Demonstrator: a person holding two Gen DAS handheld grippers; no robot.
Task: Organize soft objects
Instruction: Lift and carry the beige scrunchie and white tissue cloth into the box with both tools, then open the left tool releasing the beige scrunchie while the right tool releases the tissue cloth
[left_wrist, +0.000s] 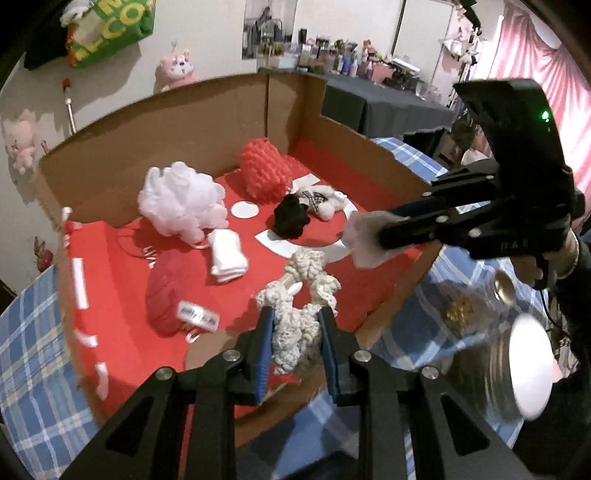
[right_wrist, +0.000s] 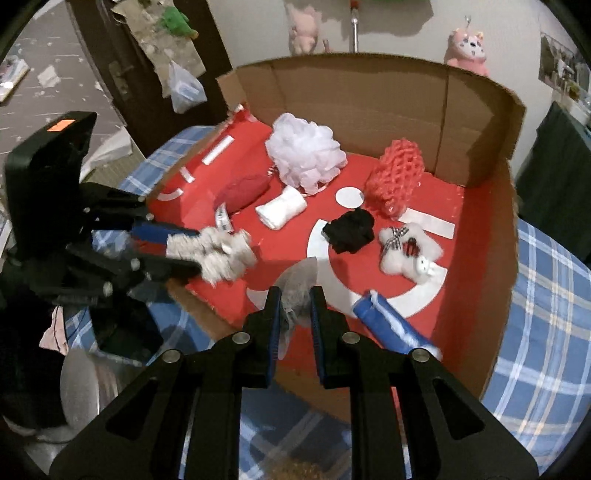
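Observation:
My left gripper (left_wrist: 296, 317) is shut on a cream chunky-knit bundle (left_wrist: 306, 273) above the near edge of a red-lined cardboard box (left_wrist: 184, 107). My right gripper (right_wrist: 295, 295) is shut on a thin grey-white cloth (right_wrist: 299, 277), also over the box's (right_wrist: 369, 74) near edge. Lying inside are a white mesh puff (right_wrist: 306, 155), a red mesh sponge (right_wrist: 397, 173), a black soft item (right_wrist: 349, 230), a white plush bunny (right_wrist: 410, 251), a rolled white cloth (right_wrist: 280, 210), a dark red bundle (right_wrist: 243, 192) and a blue roll (right_wrist: 391, 325).
The box rests on a blue plaid cloth (left_wrist: 29, 332). A jar with a white lid (left_wrist: 528, 365) stands blurred beside the box at the right. Behind are a dark table crowded with bottles (left_wrist: 369, 99) and pink plush toys (right_wrist: 467, 48) against the wall.

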